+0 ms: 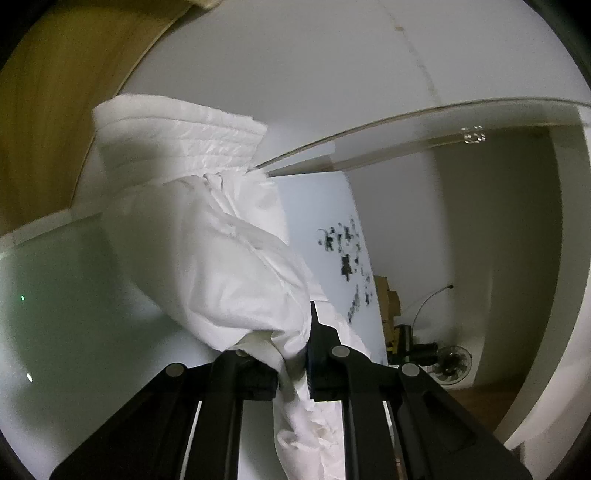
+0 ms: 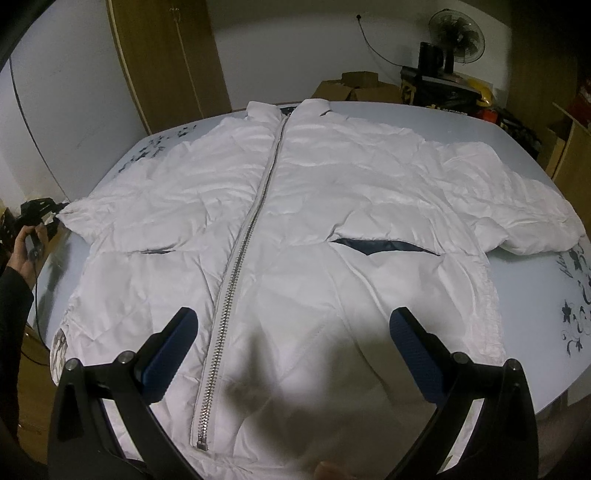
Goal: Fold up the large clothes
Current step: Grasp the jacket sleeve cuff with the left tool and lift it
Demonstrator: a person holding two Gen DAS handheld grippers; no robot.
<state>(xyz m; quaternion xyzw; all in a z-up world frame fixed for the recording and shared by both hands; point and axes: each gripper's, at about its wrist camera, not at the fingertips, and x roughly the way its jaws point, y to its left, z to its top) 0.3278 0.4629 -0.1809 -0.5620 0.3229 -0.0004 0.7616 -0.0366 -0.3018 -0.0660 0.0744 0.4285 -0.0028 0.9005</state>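
Folding is judged to have barely begun. Nearest in the right wrist view, the right gripper (image 2: 291,354) is held with its jaws spread wide and nothing between them, hovering just above the lower front of the white jacket (image 2: 314,206); whether the pads touch the cloth cannot be told. The jacket is laid flat, front up, on the surface (image 2: 546,354), with the zipper (image 2: 243,251) closed from hem to collar and the body spread without any fold across it. Two pocket openings (image 2: 384,246) are seen gaping slightly at mid-height. Beyond them, the sleeve on the picture's right (image 2: 517,206) is stretched outward and lies untouched near the edge of the surface. On the picture's left, the other sleeve (image 2: 79,218) is drawn out past the edge toward a hand (image 2: 26,251), which is seen holding the left gripper (image 2: 40,214). In the left wrist view, the left gripper (image 1: 291,373) is clenched on a bunch of that sleeve (image 1: 207,236), whose ribbed cuff end is lifted toward the camera, clear of the surface. Nothing is yet folded inward: both sleeves remain to be laid over the chest, and the body remains to be doubled. Farthest off, cardboard boxes (image 2: 351,86) and a fan (image 2: 456,31) are seen by the wall.
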